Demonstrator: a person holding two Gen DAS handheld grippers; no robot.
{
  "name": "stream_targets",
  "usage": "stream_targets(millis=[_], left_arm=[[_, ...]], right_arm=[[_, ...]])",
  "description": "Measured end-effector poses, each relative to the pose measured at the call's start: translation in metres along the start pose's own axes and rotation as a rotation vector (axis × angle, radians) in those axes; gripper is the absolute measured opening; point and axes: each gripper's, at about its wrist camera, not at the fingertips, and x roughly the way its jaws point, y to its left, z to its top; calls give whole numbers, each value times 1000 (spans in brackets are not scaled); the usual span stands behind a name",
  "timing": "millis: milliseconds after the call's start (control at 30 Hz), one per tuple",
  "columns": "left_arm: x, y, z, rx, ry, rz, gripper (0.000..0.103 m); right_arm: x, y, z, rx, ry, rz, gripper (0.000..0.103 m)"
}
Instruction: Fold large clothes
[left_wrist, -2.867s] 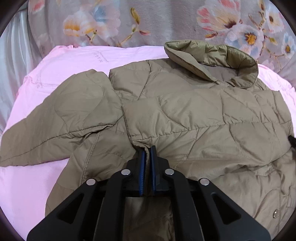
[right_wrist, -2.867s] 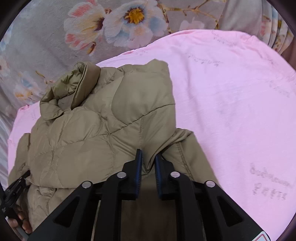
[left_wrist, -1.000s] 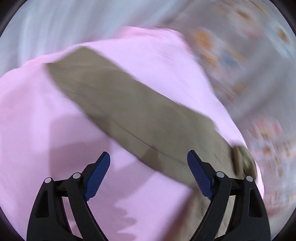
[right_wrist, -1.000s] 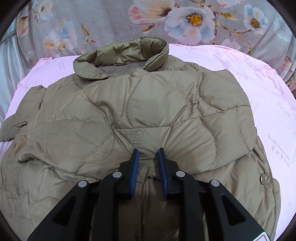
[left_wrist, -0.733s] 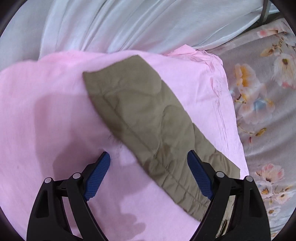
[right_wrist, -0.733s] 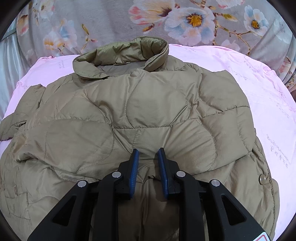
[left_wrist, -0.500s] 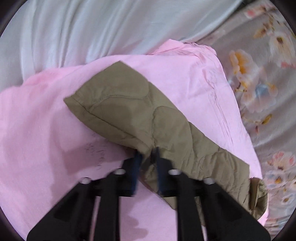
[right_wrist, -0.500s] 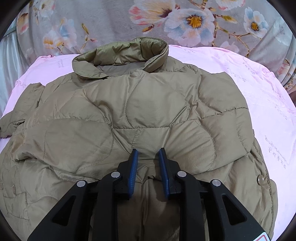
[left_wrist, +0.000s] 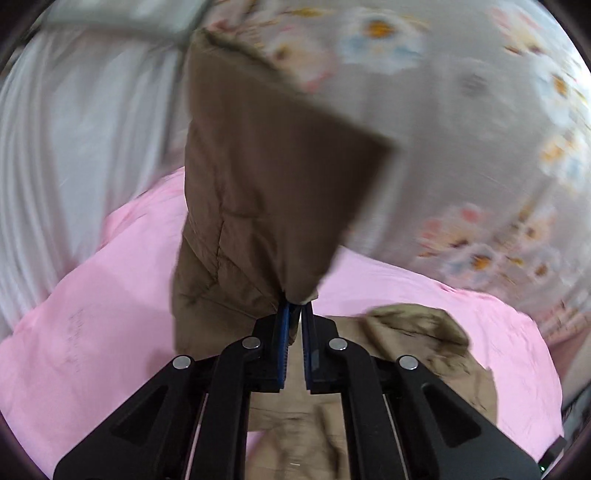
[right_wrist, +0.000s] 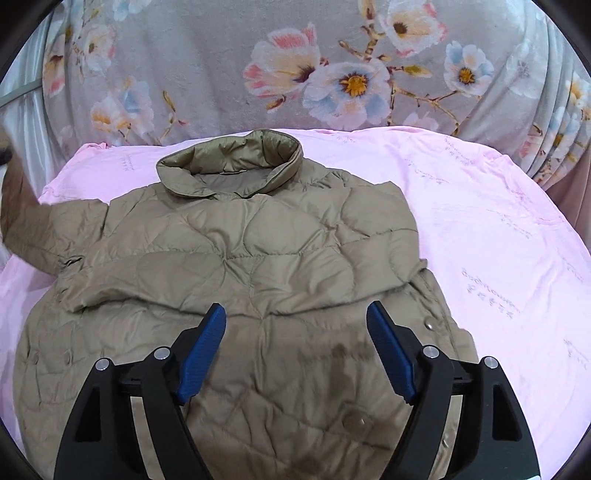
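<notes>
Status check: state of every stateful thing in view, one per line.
left gripper: shut on the sleeve
sleeve: lifted off the sheet, hanging from the pinch
right gripper: jaws opening, nothing between them, above the jacket
jacket: flat on the pink sheet, right side folded in
collar: standing open

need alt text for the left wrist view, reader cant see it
The left gripper is shut on the cuff end of a khaki quilted jacket sleeve, which is lifted and fills the middle of the blurred picture. Below lie the pink sheet and the jacket collar, with a floral fabric behind.
</notes>
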Motion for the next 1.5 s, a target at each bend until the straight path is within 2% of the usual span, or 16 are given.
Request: stream_targets(millis=[100,167,267,400,433,500,533,667,733,900,1000,1200,1333,1367,1433,1500], left_arm=[[-8,-68,-14,103,21,-93,5],[-3,-110,-32,153,75,-158,5],[11,-152,-65,192,161,-198,6],[43,-183,-113,178,310,-224,11],[49,-185,-123,169,346,-235,19],[61,-185,-144,143,415,-236,49],[62,-183,-148,125,424,-240,68],[53,-149,-151,33,417,-301,78],[48,-131,-147,-12,399,-298,83],[72,-46,-121,-211,401,-198,83],[89,3,-124,-353,433,-178,83],[122,49,-138,-539,492,-221,83],[137,53,-143,-586,496,-230,82],[139,55,-144,-593,496,-230,78],[144,57,-144,-596,499,-219,67],[148,60,-145,-589,513,-188,52]], right_arm=[[-10,-12,-10,37,15,24,77],[-15,-20,-14,63,20,36,77],[-23,-33,-22,89,15,33,77],[-26,-50,-30,122,22,26,77],[-26,-55,-33,135,26,28,77],[-25,-61,-36,149,35,30,77],[-24,-64,-37,153,38,31,77],[-25,-69,-35,150,34,38,77],[-24,-69,-26,147,30,58,77],[-10,-64,7,139,26,131,77],[12,-59,30,147,43,165,77],[63,-59,57,258,112,229,77],[88,-58,58,317,161,275,77],[93,-56,57,326,172,287,75],[101,-52,56,330,185,302,62],[107,-46,57,310,197,286,34]])
